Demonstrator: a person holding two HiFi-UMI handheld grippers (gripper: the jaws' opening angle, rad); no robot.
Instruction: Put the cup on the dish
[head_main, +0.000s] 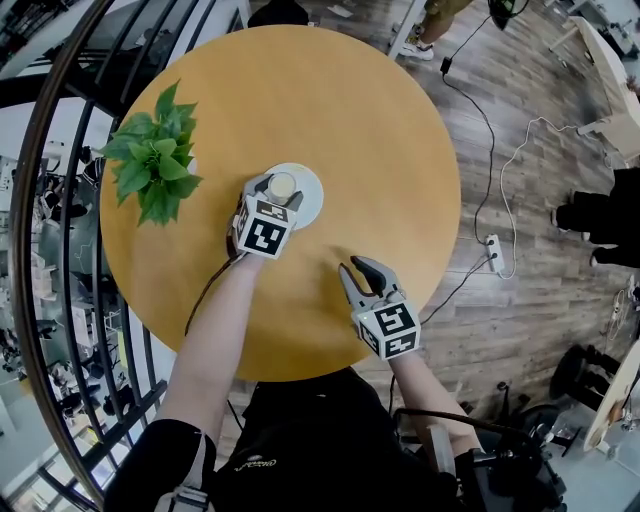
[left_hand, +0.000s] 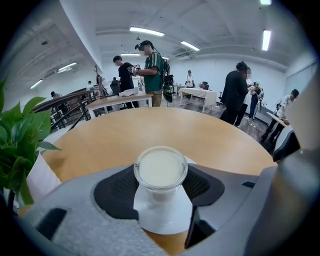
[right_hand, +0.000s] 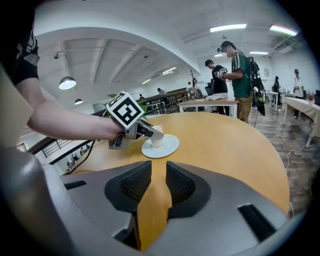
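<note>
One cup (left_hand: 160, 170) on one dish (head_main: 312, 196), left fingers (left_hand: 117, 192) gripping it; right fingers (right_hand: 134, 184) slightly apart, empty.

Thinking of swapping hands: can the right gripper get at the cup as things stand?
Probably not. The way across the table is free, but the left gripper clasps the cup on both sides on the dish, leaving the right gripper no free side to grip.

Open-plan lab/office hall. Strip lights (left_hand: 147, 32) overhead, long tables (left_hand: 120, 99), people (left_hand: 239, 92) standing around. Wood floor (head_main: 530, 300) with loose cable (head_main: 480, 200) and power strip (head_main: 492, 252), railing (head_main: 60, 200) alongside.
</note>
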